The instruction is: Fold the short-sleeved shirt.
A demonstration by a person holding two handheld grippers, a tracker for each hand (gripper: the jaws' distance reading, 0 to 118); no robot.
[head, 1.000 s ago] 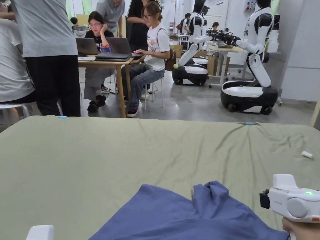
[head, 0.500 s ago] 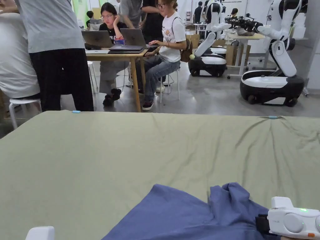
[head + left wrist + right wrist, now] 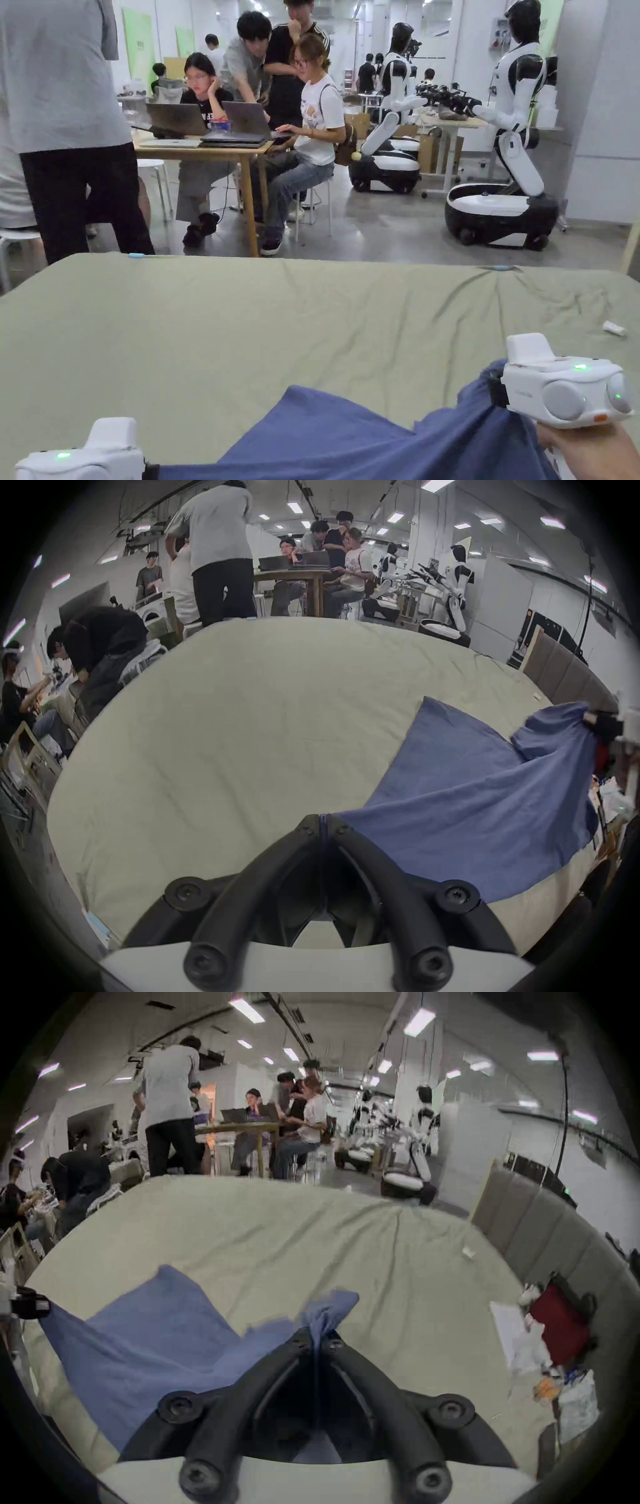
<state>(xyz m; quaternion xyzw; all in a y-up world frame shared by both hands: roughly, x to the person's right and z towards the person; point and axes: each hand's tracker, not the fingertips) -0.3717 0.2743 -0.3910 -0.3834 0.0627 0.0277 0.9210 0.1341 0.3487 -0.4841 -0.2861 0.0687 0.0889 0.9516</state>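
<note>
From my head view, the blue shirt (image 3: pixel 350 437) lies at the near edge of the green-sheeted bed (image 3: pixel 250 325), strung between my grippers. In my left gripper (image 3: pixel 322 821) view, the jaws pinch its edge. In my right gripper (image 3: pixel 317 1335) view, the jaws clamp bunched cloth.

Head view faces across green table (image 3: pixel 250 325) toward room; both gripper views sit low, sharing blue shirt (image 3: pixel 467 791).
</note>
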